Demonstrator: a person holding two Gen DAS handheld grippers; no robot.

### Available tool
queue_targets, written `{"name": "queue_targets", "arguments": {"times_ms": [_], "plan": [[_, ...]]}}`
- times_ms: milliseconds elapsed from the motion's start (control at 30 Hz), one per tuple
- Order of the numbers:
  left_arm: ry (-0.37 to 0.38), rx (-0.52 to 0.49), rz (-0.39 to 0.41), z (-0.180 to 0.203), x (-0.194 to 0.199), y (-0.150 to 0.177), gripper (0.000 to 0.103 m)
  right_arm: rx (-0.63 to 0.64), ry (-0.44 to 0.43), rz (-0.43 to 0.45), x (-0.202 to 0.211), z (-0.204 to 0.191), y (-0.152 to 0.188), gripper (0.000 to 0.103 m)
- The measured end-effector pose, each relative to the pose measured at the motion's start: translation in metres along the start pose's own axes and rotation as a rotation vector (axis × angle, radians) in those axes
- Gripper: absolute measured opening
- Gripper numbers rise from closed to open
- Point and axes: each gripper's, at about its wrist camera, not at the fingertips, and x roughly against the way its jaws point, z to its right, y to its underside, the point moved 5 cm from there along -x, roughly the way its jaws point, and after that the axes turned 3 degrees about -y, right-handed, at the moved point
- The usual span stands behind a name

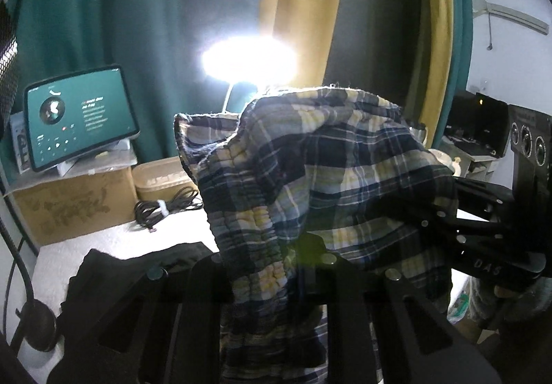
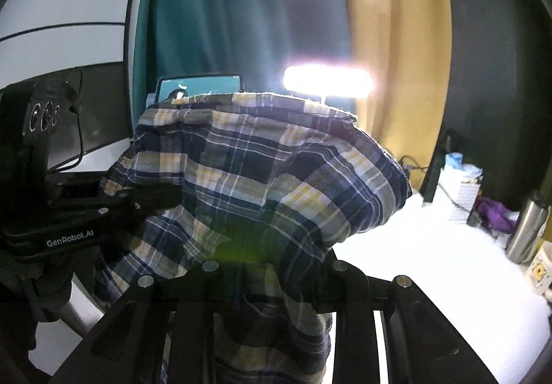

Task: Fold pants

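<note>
The plaid pants (image 1: 310, 184), navy, yellow and white with an elastic waistband, hang bunched in the air above the white table (image 1: 103, 239). My left gripper (image 1: 272, 266) is shut on the waistband, and cloth drapes over its fingers. My right gripper (image 2: 272, 273) is shut on the same pants (image 2: 262, 184). The right gripper also shows in the left wrist view (image 1: 459, 211), reaching into the cloth from the right. The left gripper shows in the right wrist view (image 2: 145, 197), reaching in from the left. The fingertips are hidden by fabric.
A black garment (image 1: 145, 263) lies on the table at the left. Behind it are a cardboard box (image 1: 76, 201) with a tablet (image 1: 79, 118), a coiled cable (image 1: 165, 208) and a bright lamp (image 1: 248, 59). A steel bottle (image 2: 524, 228) and clutter stand at the right.
</note>
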Motion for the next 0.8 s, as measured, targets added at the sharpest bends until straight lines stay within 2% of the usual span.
{"name": "queue_targets", "arguments": {"times_ms": [167,800], "plan": [[-0.003,0.016,-0.041,-0.012,-0.012,0.013,0.017,-0.019,-0.008,-0.048,-0.025,-0.002,0.016,0.028],[-0.006,0.062,-0.255,-0.042,-0.095,0.056,0.017,-0.106,-0.031,-0.236,-0.122,0.024,0.060,0.028]]}}
